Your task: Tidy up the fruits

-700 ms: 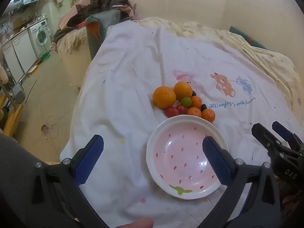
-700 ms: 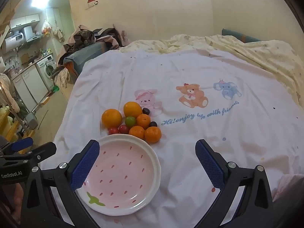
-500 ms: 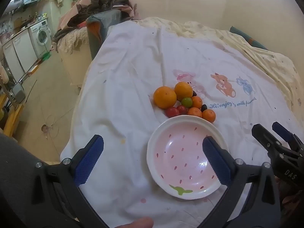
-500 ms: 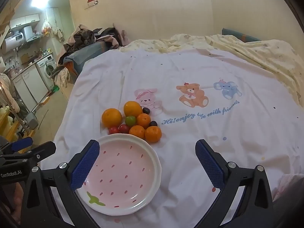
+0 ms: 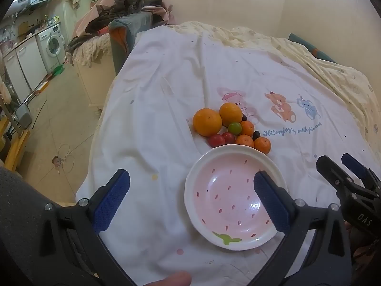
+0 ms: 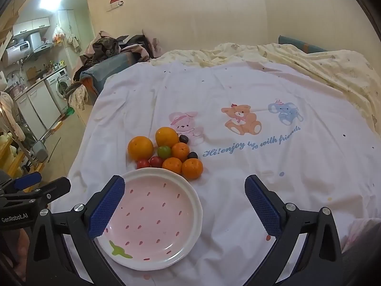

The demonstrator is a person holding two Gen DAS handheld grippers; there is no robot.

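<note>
A pile of fruit lies on a white sheet: two large oranges, several small tangerines, red tomatoes, a green one and dark grapes. A pink strawberry-pattern plate sits empty just in front of the pile. My left gripper is open above the plate's left side. My right gripper is open over the plate's right edge. Both hold nothing. Each gripper shows at the edge of the other's view.
The white sheet with cartoon animal prints covers a bed; a cream blanket lies at the back right. The bed's left edge drops to the floor. A clothes pile and a washing machine stand far left.
Almost nothing has moved. The left wrist view has shifted very slightly; both grippers stay open and empty.
</note>
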